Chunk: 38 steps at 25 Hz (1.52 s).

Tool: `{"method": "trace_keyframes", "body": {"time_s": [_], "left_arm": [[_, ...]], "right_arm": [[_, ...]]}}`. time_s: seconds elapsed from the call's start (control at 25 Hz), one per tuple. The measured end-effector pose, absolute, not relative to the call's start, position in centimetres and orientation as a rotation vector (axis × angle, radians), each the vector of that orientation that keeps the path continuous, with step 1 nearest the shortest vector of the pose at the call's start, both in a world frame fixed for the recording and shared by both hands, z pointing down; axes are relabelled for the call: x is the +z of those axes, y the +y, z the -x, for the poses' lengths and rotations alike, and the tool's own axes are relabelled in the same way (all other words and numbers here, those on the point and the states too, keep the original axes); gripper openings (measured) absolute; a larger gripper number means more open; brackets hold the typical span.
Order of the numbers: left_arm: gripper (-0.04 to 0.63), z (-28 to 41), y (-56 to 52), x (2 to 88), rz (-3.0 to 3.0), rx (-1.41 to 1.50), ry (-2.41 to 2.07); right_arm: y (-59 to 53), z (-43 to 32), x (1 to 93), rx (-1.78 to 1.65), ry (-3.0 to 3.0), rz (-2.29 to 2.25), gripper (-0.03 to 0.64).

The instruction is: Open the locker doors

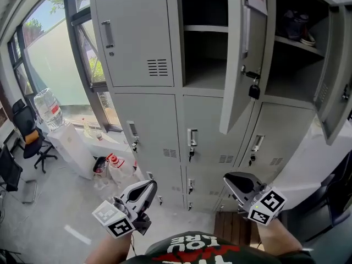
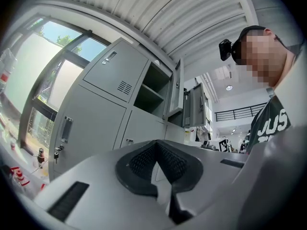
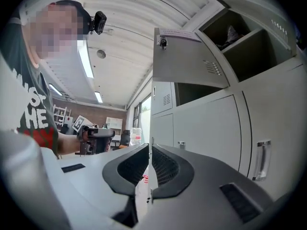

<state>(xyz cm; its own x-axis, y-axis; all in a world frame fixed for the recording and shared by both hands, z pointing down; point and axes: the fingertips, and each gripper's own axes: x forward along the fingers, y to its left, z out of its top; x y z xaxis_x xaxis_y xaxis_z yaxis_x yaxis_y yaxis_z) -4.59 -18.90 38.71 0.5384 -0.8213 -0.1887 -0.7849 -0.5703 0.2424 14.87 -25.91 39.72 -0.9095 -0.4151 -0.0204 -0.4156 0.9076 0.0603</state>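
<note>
**Both hand-held grippers closed in front of the locker bank, with several doors left to open**

Nearest the camera, the left hand-held gripper (image 1: 149,186) and the right hand-held gripper (image 1: 230,179) are hovering low in front of the locker bank (image 1: 177,100). They are well apart from each other and are touching nothing. The left gripper view is showing the left jaws meeting at their tips. The right gripper view is showing the right jaws drawn together to a thin slit. Neither is holding anything.

Just beyond them the bottom-row doors (image 1: 204,187) are standing closed. Above those, the three middle-row doors (image 1: 206,120) are also closed, each carrying an upright handle (image 1: 192,137) near its left edge.

Farthest up, the top-left door (image 1: 137,37) is closed. The top-centre door (image 1: 235,65) is hanging open with a padlock (image 1: 254,91) dangling from it. The top-right door (image 1: 333,87) is open too, exposing shoes (image 1: 300,26) on the shelf.

The task appears partly done, and the step in hand is probably the reach toward a closed door, most likely in the middle row. To do it well:

- The jaws should be spreading before they arrive at the handle.
- They should be closing across the upright bar rather than on its mounts.
- The pull should be following the arc of the hinge.
- The approach should be staying below the overhanging top-centre door.
</note>
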Motion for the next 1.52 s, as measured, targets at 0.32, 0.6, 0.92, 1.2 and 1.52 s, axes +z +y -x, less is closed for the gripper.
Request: {"method": "trace_keyframes", "body": {"time_s": [0.32, 0.6, 0.92, 1.2, 1.52], "left_arm": [[0.006, 8.4, -19.3, 38.6, -2.668, -0.439, -1.311], [0.005, 8.2, -19.6, 38.7, -2.691, -0.441, -1.254], [0.005, 7.7, -19.9, 38.6, -2.697, -0.454, -1.229], [0.005, 7.2, -20.0, 38.7, -2.7, -0.457, -1.215], [0.005, 7.0, -19.7, 38.7, -2.701, -0.455, -1.21]], "right_arm": [[-25.2, -10.8, 39.9, 0.068, 3.049, 0.716, 0.032], [-24.8, -10.5, 39.8, 0.103, 3.051, 0.754, 0.031], [-24.7, -11.0, 39.7, 0.119, 3.058, 0.776, 0.031], [-24.7, -11.5, 39.9, 0.124, 3.059, 0.791, 0.031], [-24.3, -11.8, 39.9, 0.128, 3.063, 0.794, 0.031]]}}
